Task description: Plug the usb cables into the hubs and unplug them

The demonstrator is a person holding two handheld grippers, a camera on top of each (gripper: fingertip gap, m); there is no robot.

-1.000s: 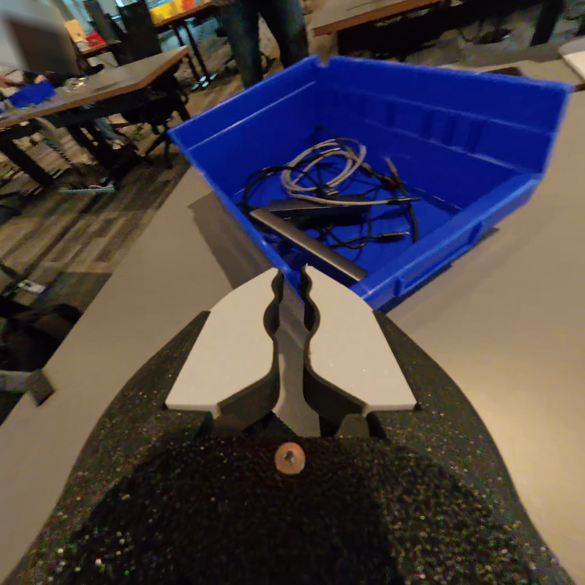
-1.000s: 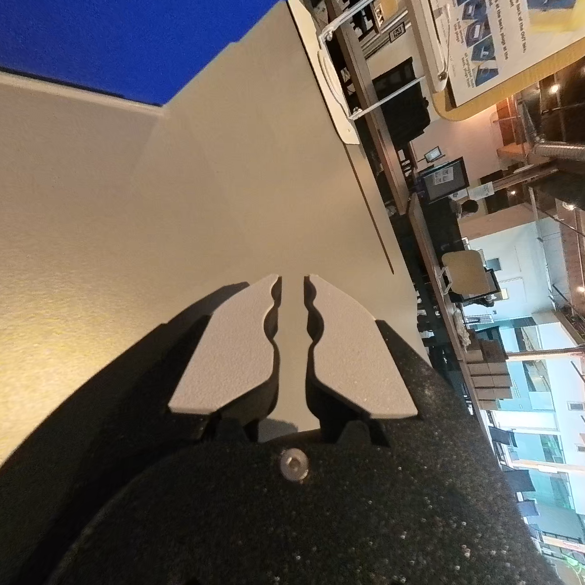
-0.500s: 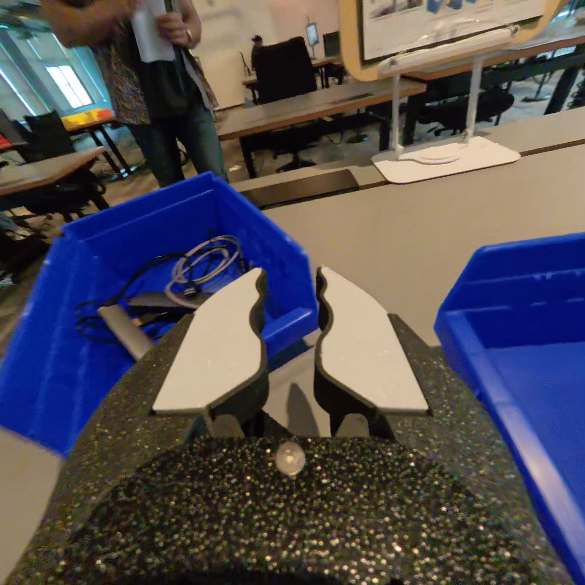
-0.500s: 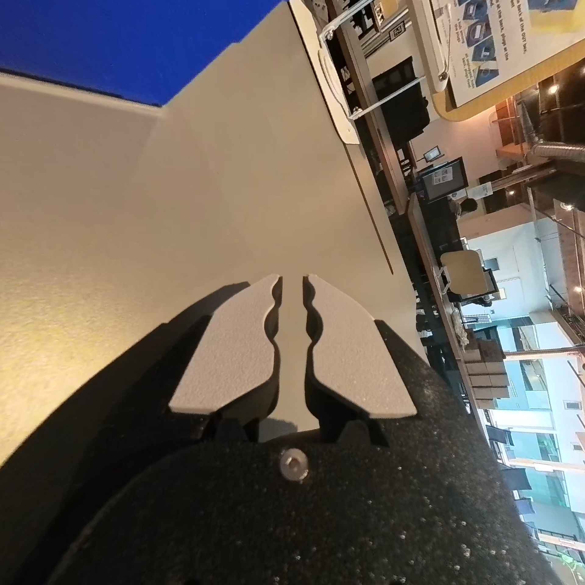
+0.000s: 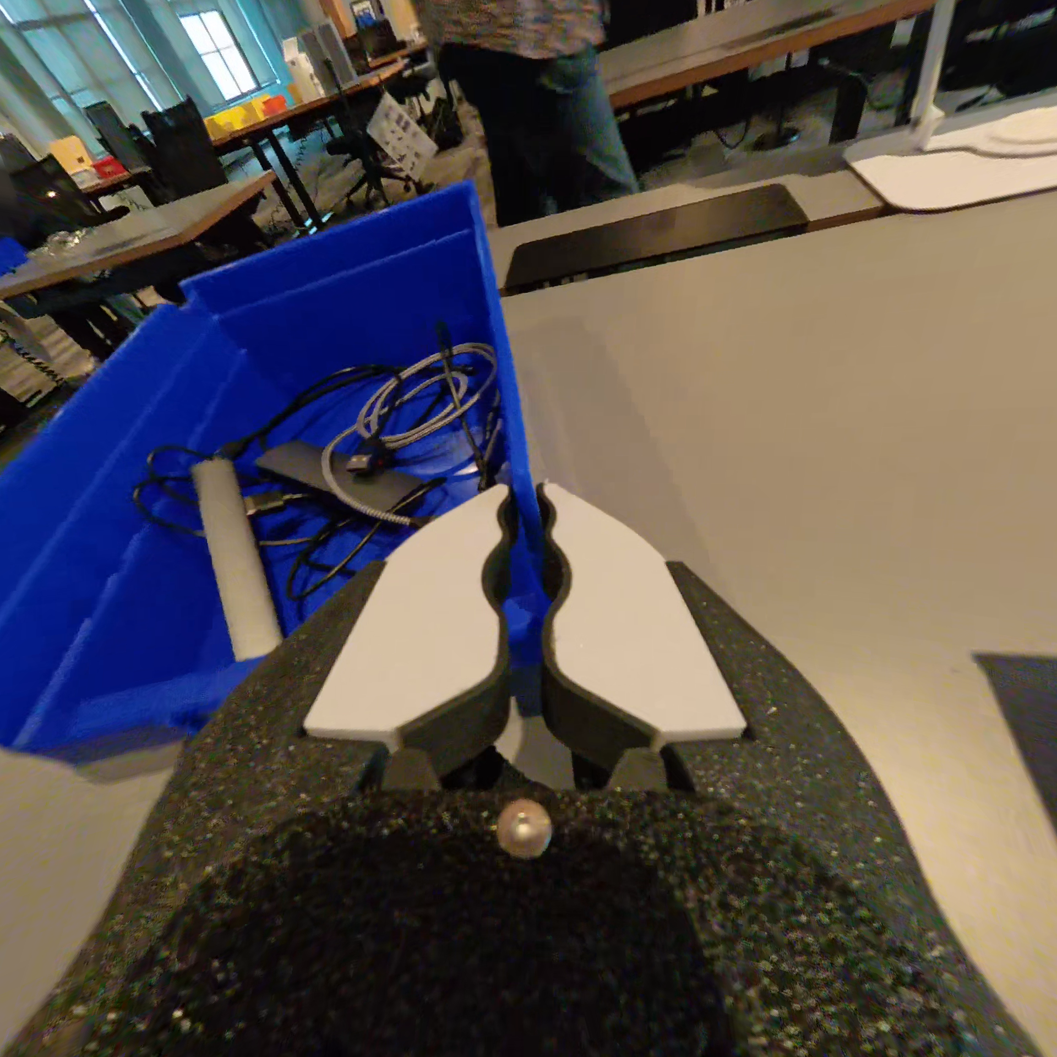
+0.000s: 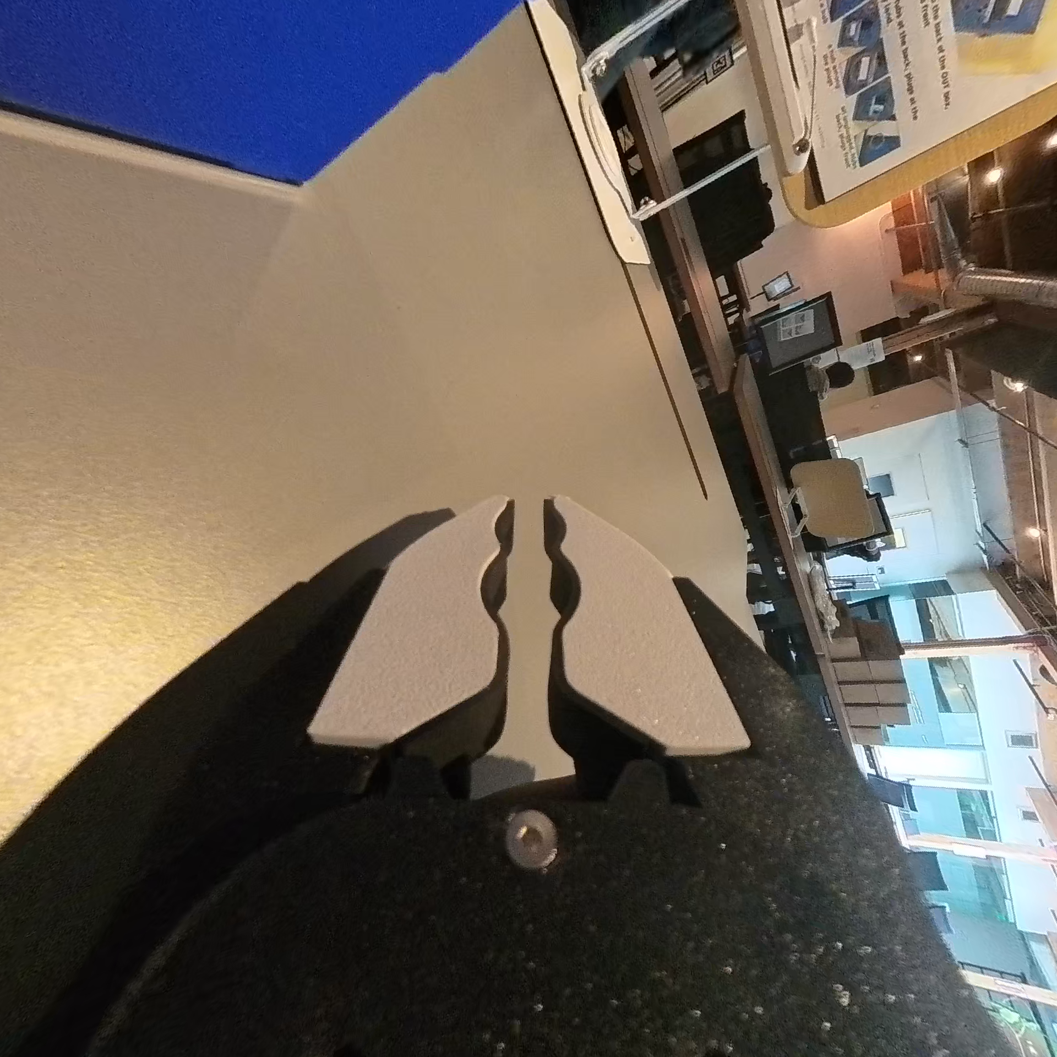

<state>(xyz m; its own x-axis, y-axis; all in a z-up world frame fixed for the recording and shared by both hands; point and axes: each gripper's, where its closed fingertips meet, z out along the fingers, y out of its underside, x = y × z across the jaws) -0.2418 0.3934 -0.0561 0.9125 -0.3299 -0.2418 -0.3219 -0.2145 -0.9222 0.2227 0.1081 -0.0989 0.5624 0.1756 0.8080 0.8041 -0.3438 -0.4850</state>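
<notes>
**Two grippers empty, nothing plugged yet**

Left gripper (image 5: 525,500): nearly closed, gripping nothing, over bin (image 5: 143,572) right wall. Right gripper (image 6: 528,503): same narrow gap, empty, low over bench (image 6: 286,372). Risk: snagging tangled cables (image 5: 423,400), dragging hub (image 5: 337,477) along. Hub flat mid-bin, long axis running left-far to right-near.
</notes>
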